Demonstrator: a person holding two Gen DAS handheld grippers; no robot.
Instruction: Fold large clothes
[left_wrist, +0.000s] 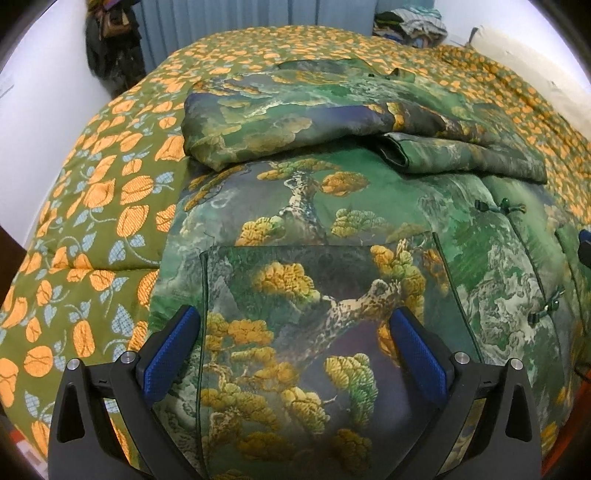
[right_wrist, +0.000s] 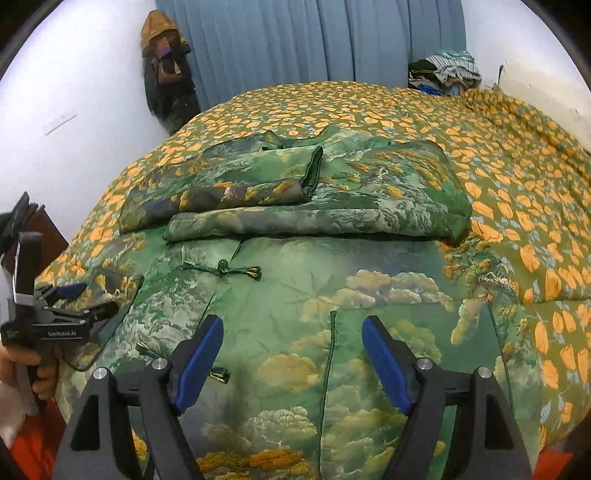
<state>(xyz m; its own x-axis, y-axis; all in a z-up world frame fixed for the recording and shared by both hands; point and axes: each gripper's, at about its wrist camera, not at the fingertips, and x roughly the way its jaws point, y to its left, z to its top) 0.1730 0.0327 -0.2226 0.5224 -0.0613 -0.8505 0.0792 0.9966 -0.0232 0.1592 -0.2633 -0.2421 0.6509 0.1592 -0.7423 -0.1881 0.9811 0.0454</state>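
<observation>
A large green jacket (left_wrist: 332, 229) printed with pine trees and clouds lies flat on the bed, front up, with knot buttons (right_wrist: 221, 271). Both sleeves (left_wrist: 465, 157) are folded across its upper part; they also show in the right wrist view (right_wrist: 310, 218). My left gripper (left_wrist: 295, 328) is open just above the jacket's lower left pocket area. My right gripper (right_wrist: 291, 343) is open above the lower right pocket. The left gripper also shows at the left edge of the right wrist view (right_wrist: 70, 299), held in a hand.
The bed carries an olive quilt with orange leaves (left_wrist: 110, 192), (right_wrist: 517, 166). A blue curtain (right_wrist: 310, 44) hangs behind. Dark clothes hang on the wall at the back left (right_wrist: 166, 74). A pile of clothes (right_wrist: 447, 70) sits at the back right.
</observation>
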